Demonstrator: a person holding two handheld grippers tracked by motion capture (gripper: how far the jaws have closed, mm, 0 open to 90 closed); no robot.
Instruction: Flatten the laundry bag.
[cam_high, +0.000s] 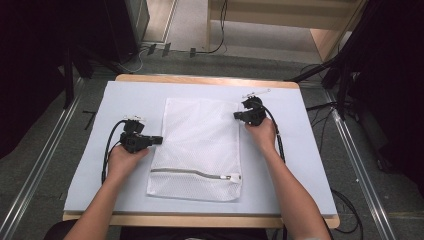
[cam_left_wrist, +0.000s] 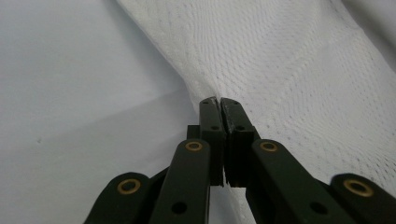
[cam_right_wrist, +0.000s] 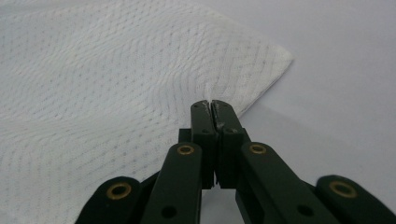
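A white mesh laundry bag (cam_high: 200, 145) lies flat on the pale mat (cam_high: 125, 95), its zipper (cam_high: 195, 173) toward the near end. My left gripper (cam_high: 161, 140) sits at the bag's left edge, about halfway along. Its jaws (cam_left_wrist: 219, 100) are shut, and the mesh (cam_left_wrist: 280, 60) puckers into a fold at their tips. My right gripper (cam_high: 235, 115) is at the bag's right edge near the far right corner. Its jaws (cam_right_wrist: 211, 102) are shut on that edge, with the mesh (cam_right_wrist: 116, 70) slightly raised there.
A small white object (cam_high: 256, 93) lies on the mat just beyond the right gripper. The mat covers a wooden table (cam_high: 200, 220). Black cables (cam_high: 107, 150) trail from both grippers. Dark stands and floor cables surround the table.
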